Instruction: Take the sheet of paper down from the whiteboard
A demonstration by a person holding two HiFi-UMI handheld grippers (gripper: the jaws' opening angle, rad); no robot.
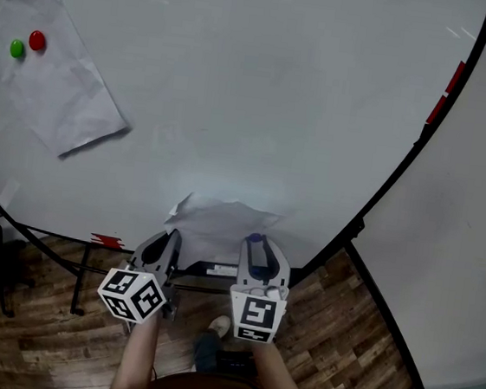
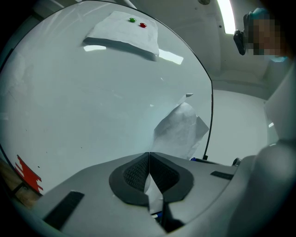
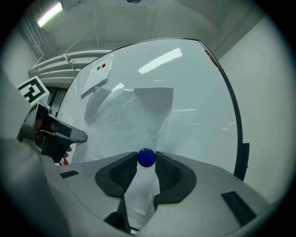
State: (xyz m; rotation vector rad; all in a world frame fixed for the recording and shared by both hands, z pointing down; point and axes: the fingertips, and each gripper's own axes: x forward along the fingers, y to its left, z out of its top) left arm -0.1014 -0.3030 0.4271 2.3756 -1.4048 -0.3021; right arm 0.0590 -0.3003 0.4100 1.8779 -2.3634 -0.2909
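A crumpled white sheet of paper [image 1: 222, 222] hangs at the lower edge of the whiteboard [image 1: 255, 86]. My left gripper [image 1: 164, 246] is shut on the sheet's left side; in the left gripper view the sheet [image 2: 182, 129] runs down between the closed pads [image 2: 138, 172]. My right gripper [image 1: 255, 243] is shut on a round blue magnet [image 1: 255, 237] at the sheet's right side. In the right gripper view the magnet [image 3: 146, 157] sits between the fingertips [image 3: 124, 172], with the sheet [image 3: 138, 115] behind and below it.
A second sheet [image 1: 55, 81] is pinned at the board's upper left by a green magnet [image 1: 16, 48] and a red magnet [image 1: 37, 40]. The board's black frame [image 1: 403, 164] curves down the right. Below lie a wooden floor [image 1: 339, 348] and the board's stand [image 1: 81, 280].
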